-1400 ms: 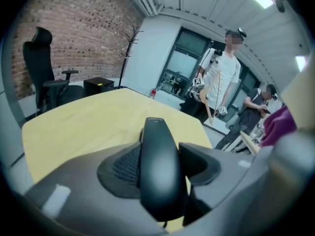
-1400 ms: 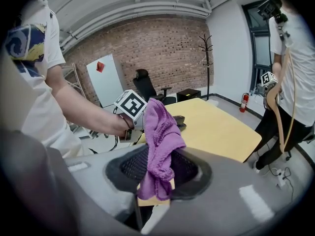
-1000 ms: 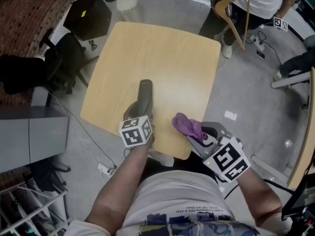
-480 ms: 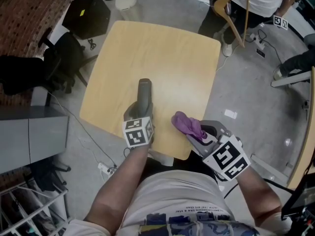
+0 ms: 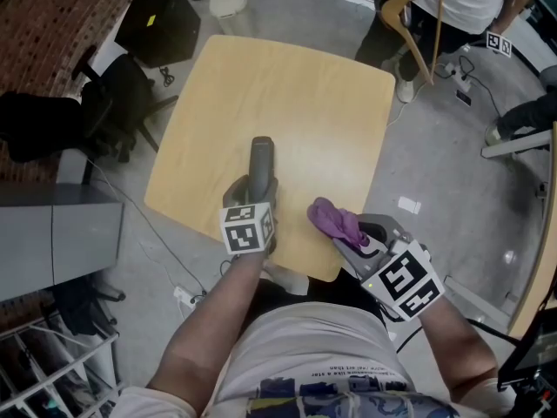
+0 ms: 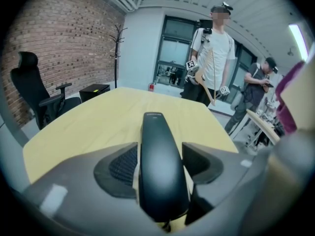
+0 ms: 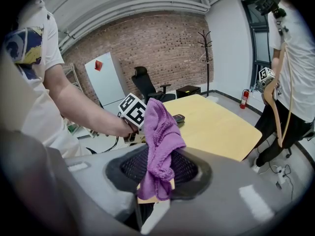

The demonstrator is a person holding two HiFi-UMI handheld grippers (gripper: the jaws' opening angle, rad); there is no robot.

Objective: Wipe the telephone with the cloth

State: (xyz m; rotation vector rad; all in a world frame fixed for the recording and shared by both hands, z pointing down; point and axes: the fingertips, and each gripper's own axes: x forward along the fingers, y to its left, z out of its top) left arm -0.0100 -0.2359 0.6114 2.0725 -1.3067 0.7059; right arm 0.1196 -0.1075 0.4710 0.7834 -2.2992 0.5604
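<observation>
Left gripper (image 5: 254, 188) jaws just eased wider — black telephone (image 6: 160, 166) lying between them on table (image 5: 287, 94), right gripper (image 7: 157, 173) clenched on purple cloth (image 7: 160, 132).

Wooden table (image 5: 287, 103), office chair (image 6: 29, 82), brick wall (image 6: 69, 38)

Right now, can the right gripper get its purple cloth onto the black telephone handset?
Probably yes. The right gripper, shut on the purple cloth, sits beside the black telephone handset with bare wooden table between. The left gripper, jaws just opening, straddles only its near end.
</observation>
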